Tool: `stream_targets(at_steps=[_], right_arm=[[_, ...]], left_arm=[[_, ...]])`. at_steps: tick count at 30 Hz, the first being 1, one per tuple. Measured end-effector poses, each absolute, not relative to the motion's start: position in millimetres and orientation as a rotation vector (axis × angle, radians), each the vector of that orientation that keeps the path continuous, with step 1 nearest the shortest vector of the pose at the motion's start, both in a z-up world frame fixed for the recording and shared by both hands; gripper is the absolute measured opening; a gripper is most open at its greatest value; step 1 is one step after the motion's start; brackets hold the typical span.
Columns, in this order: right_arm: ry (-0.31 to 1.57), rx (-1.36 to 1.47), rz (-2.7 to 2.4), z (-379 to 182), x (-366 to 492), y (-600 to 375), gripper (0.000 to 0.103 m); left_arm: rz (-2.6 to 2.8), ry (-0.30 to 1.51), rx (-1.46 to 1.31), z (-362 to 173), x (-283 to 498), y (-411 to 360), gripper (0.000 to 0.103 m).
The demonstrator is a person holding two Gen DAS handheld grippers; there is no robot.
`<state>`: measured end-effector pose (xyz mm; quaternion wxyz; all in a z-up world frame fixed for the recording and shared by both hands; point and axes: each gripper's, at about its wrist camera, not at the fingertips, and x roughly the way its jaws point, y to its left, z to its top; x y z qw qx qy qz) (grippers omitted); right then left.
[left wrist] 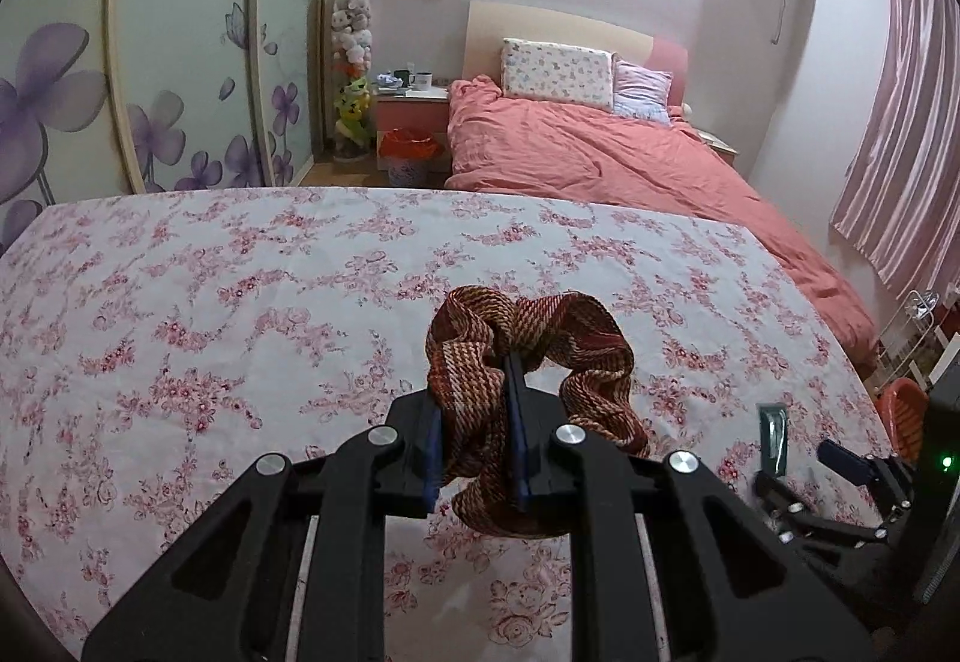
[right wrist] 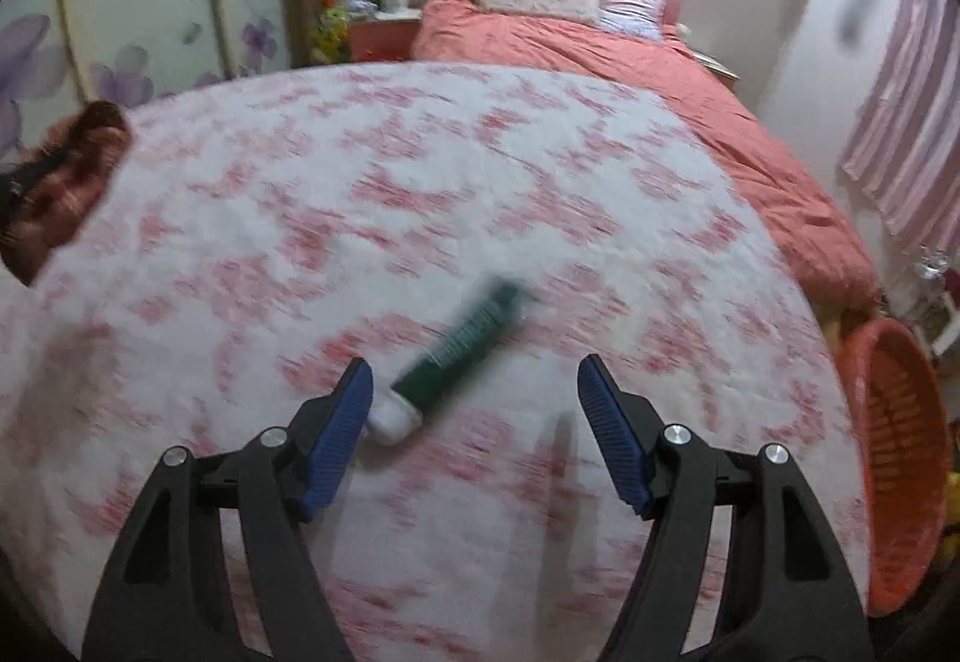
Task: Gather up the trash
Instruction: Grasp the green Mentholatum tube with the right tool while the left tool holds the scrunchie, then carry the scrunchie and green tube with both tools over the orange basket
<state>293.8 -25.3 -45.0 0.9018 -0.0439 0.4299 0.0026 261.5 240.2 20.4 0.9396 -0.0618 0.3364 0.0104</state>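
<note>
With the left gripper point(left wrist: 474, 422) clamped on the scarf point(left wrist: 528, 362), the right gripper point(right wrist: 474, 422), jaws wide and empty, should centre over the tube point(right wrist: 456, 356) at its 12 o'clock on the bench point(right wrist: 420, 170) before closing.

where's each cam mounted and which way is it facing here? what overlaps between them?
Left wrist: rides the left gripper, angled down over the floral tablecloth toward the bed; its own black arms and blue fingers show, shut on a brown woven cloth.
Right wrist: rides the right gripper, angled more steeply down at a green tube; its fingers stand open. Frame is motion-blurred.
Shared: tablecloth, bed, cloth, tube, orange basket; the left view also catches the right gripper at its right edge.
</note>
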Motion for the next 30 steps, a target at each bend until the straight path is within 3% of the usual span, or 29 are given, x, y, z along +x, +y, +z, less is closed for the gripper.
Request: stream_targets(at_steps=[7, 14, 21, 22, 23, 30], right_arm=[[0.868, 0.026, 0.058, -38, 293, -56, 0.061], [0.895, 0.001, 0.102, -45, 305, -41, 0.04], [0.899, -0.014, 0.101, -46, 306, -41, 0.03], [0.898, -0.019, 0.103, -46, 306, -41, 0.021], [0.898, -0.028, 0.105, -46, 306, -40, 0.019], [0.866, -0.004, 0.129, -39, 295, -48, 0.018]], left_arm=[[-0.001, 0.701, -0.142, 14, 263, 235, 0.017], [-0.006, 0.708, -0.138, 13, 262, 233, 0.017], [-0.013, 0.714, -0.134, 11, 261, 230, 0.017], [-0.014, 0.717, -0.134, 11, 262, 229, 0.017], [-0.016, 0.721, -0.136, 10, 262, 228, 0.017], [-0.033, 0.718, -0.124, 14, 258, 215, 0.017]])
